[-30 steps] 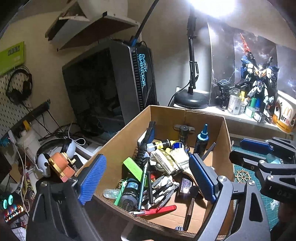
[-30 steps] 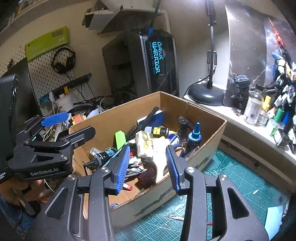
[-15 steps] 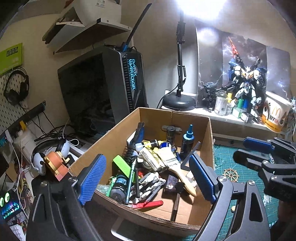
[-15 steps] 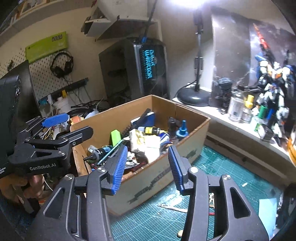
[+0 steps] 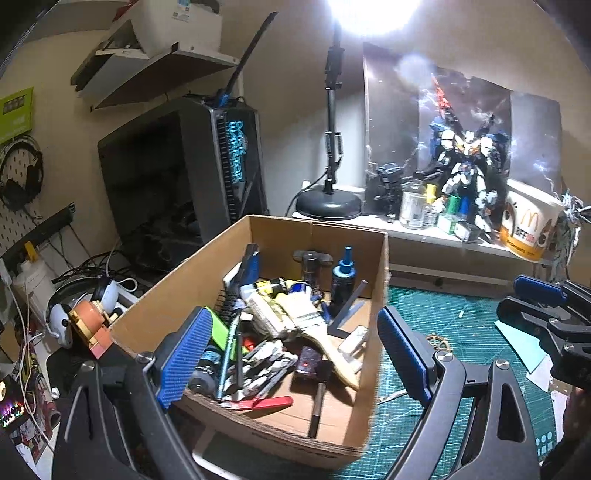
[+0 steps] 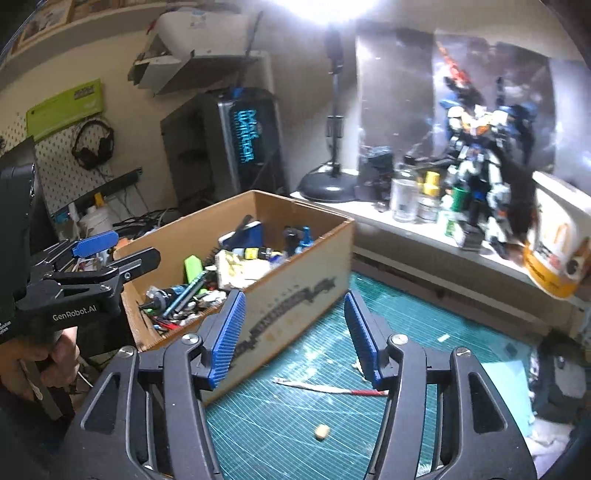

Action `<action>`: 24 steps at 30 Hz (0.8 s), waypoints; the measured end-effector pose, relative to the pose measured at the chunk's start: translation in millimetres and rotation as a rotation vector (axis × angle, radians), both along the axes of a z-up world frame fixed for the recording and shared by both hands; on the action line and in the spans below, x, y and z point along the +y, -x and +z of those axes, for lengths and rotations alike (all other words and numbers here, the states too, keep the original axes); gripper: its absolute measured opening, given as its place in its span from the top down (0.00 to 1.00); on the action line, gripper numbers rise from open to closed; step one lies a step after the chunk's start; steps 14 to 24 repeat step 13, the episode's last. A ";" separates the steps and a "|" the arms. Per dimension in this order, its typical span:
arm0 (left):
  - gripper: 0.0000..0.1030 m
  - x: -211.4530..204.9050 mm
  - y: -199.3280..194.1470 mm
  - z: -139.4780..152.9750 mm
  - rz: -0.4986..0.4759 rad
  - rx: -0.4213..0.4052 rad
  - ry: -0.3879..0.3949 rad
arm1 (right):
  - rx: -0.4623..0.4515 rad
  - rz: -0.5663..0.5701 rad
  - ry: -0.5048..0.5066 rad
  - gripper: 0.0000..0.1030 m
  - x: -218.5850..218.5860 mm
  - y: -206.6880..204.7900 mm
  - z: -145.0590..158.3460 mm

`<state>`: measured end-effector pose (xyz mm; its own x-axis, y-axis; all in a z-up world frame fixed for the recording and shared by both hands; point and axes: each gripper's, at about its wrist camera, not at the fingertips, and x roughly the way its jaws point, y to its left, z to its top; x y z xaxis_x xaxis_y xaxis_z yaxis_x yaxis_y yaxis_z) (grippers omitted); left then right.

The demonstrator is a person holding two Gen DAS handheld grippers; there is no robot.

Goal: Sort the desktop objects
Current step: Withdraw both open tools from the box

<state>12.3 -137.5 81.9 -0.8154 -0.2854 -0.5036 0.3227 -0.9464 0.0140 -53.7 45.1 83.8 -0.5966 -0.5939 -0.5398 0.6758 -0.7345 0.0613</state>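
The cardboard box [image 5: 258,236] crammed with tools sits on the green mat [image 6: 406,325] of my worktop. My left tool [image 5: 291,354] hovers over it, spread wide, empty; my right tool [image 6: 295,332] likewise. I'd pick the topmost paintbrush [image 5: 306,317] first, gripping mid-handle.

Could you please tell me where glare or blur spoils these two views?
Left wrist view: the desk lamp's head blows out white at the top, while the brown cardboard box stays sharp. Right wrist view: same glare, and the white-and-blue robot model is smeared.
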 end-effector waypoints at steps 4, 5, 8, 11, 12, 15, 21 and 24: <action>0.11 14.5 6.2 -1.0 -0.039 -0.002 0.005 | 0.000 -0.048 -0.003 0.47 20.1 -4.0 0.1; 0.11 19.2 8.3 -1.8 -0.054 -0.005 0.006 | 0.000 -0.060 -0.003 0.47 24.8 -5.3 0.1; 0.11 30.3 12.5 -4.0 -0.083 -0.009 0.007 | 0.001 -0.093 -0.005 0.47 39.5 -9.9 0.5; 0.11 39.0 15.1 -5.8 -0.104 -0.011 0.005 | 0.005 -0.123 -0.008 0.47 53.1 -16.3 1.8; 0.11 42.0 15.6 -6.4 -0.110 -0.011 0.005 | 0.009 -0.134 -0.009 0.47 57.9 -19.0 2.1; 0.11 44.9 16.1 -7.0 -0.115 -0.011 0.006 | 0.010 -0.145 -0.012 0.47 62.4 -21.6 2.1; 0.11 44.9 16.1 -7.0 -0.115 -0.011 0.006 | 0.010 -0.145 -0.012 0.47 62.4 -21.6 2.1; 0.11 44.9 16.1 -7.0 -0.115 -0.011 0.006 | 0.010 -0.145 -0.012 0.47 62.4 -21.6 2.1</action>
